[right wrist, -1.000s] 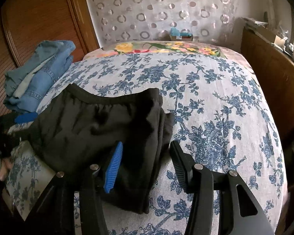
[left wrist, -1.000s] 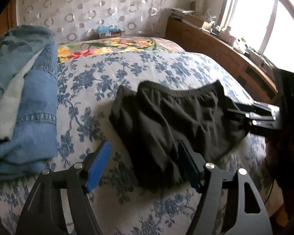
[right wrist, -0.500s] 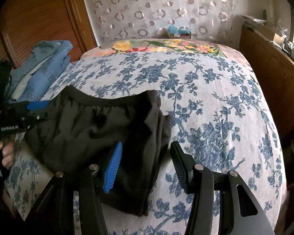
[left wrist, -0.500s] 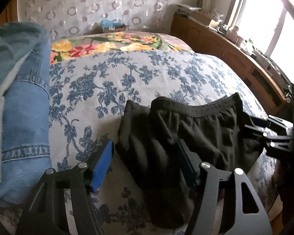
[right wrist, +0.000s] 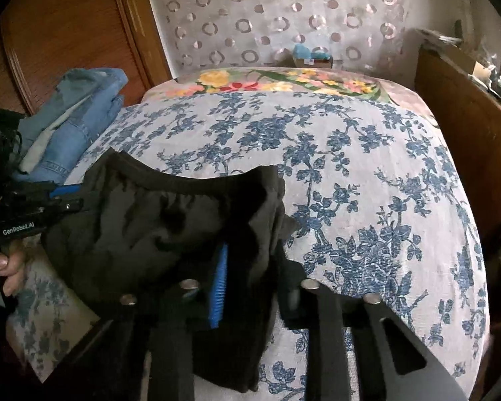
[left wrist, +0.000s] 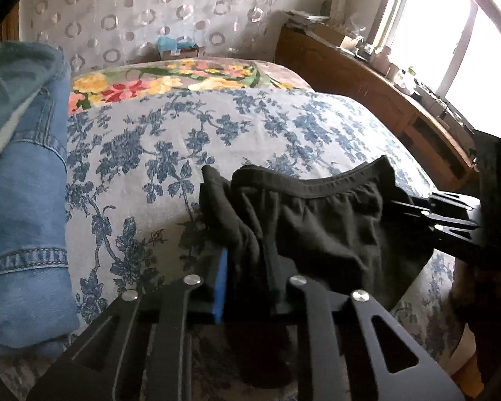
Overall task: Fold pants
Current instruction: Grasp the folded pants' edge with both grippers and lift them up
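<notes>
The black pants (left wrist: 320,230) lie folded on the floral bedspread (left wrist: 170,147), waistband up and slightly lifted. My left gripper (left wrist: 247,284) is shut on the left side edge of the pants. My right gripper (right wrist: 250,284) is shut on the right side edge of the pants (right wrist: 157,227). The right gripper also shows at the right of the left wrist view (left wrist: 444,224), and the left gripper at the left of the right wrist view (right wrist: 50,200), each pinching the fabric.
A stack of folded blue jeans (left wrist: 26,200) sits on the bed's left side, also seen in the right wrist view (right wrist: 73,120). A wooden sideboard (left wrist: 384,100) runs along the right under the window. A wooden wardrobe (right wrist: 70,33) stands at the left.
Both grippers were open beside the pants and have closed on its left and right edges. The pants edges are lifted slightly off the bedspread.
</notes>
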Motion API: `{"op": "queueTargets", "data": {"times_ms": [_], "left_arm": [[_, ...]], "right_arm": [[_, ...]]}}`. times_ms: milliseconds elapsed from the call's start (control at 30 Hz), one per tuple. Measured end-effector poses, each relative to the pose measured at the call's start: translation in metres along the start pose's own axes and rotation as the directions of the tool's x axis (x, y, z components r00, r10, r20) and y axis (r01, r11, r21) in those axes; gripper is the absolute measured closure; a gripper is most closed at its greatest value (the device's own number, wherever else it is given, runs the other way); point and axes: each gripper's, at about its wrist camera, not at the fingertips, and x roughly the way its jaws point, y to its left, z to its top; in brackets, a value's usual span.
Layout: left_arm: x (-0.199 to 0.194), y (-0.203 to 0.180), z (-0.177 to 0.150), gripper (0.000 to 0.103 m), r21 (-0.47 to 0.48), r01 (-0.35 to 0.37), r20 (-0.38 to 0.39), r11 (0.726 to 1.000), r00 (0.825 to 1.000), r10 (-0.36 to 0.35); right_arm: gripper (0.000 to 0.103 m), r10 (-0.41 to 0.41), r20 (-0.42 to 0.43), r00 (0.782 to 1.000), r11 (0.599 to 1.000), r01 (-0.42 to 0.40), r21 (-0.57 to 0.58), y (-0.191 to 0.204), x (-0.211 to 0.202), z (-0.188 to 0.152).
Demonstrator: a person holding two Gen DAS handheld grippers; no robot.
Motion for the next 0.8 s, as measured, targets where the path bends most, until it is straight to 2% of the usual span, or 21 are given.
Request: {"op": "queueTargets", "data": {"times_ms": [33,133,333,800], "left_arm": [[-0.004,-0.002,0.000,0.086,0.002,-0.001,0.015,1.000,1.000,0.001],[-0.018,-0.007,0.001,0.087,0.009,0.002,0.050,1.000,0.999,-0.003],[-0.048,-0.020,0.004,0.087,0.038,-0.019,0.115,0.999,0.993,0.014],[-0.118,-0.029,0.008,0.087,0.068,-0.058,0.250,0.996,0.967,0.039]], "right_arm": [[0.092,0.013,-0.002,1.000,1.000,-0.013,0.001,0.000,0.000,0.000],[0.094,0.019,0.017,1.000,1.000,-0.020,0.018,-0.002,-0.005,-0.001],[0.094,0.036,0.119,0.992,0.999,-0.038,0.012,0.005,-0.036,0.003],[0.094,0.056,0.235,0.970,0.997,-0.041,-0.068,0.021,-0.092,0.005]]}}
